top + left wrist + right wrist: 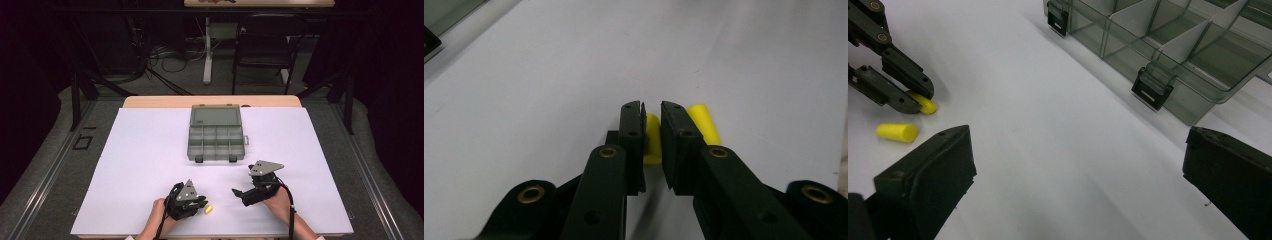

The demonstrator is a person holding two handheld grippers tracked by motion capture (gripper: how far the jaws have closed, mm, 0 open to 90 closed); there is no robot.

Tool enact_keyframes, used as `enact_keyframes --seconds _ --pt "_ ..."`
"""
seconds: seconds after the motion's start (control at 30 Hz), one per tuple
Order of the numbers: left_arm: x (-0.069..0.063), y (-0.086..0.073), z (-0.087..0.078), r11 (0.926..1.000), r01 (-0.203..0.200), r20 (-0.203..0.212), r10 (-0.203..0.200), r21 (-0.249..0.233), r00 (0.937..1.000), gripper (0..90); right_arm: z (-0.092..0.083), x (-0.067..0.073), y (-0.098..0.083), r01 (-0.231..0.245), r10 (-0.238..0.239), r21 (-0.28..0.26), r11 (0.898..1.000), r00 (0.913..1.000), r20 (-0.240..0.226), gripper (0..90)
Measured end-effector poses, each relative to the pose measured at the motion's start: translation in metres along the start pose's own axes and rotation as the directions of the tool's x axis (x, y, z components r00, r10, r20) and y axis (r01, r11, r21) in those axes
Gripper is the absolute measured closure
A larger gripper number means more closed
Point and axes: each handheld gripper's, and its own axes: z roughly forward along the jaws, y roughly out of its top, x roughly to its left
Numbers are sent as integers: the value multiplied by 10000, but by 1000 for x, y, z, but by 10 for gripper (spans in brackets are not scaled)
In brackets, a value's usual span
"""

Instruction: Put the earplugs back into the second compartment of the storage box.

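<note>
- Near the far edge of the white worktop (150,150), a grey compartment box (215,132) is seen with its lid laid open; two black latches are shown on the wall facing the grippers.
- Between the box and the grippers, bare worktop is seen, with nothing standing in the way.
- Well short of the box, at the near edge, two yellow earplugs are found close together.
- One earplug (651,137) is caught between the fingers of the left gripper (651,107), which are drawn nearly together on it.
- The second earplug (704,122) is left lying just beside the outer finger, untouched.
- The right gripper (1078,165) is held nearer the box, its fingers spread wide with nothing between them.
</note>
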Motion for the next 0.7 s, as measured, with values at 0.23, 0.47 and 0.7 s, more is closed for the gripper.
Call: enact_keyframes --seconds 0.23,0.47,0.7 --pt "0 2 -2 9997 39 -134 -42 -242 9999 804 0 0 -1 28 -28 -57 10000 10000 18 0" --pt "4 2 -7 9990 50 -429 -69 -434 9991 804 -2 1 1 98 -97 -187 9998 9999 92 0" --pt "8 5 -13 9980 -9 -718 -36 -626 9974 804 -1 1 0 111 -108 -227 9997 9999 113 0"
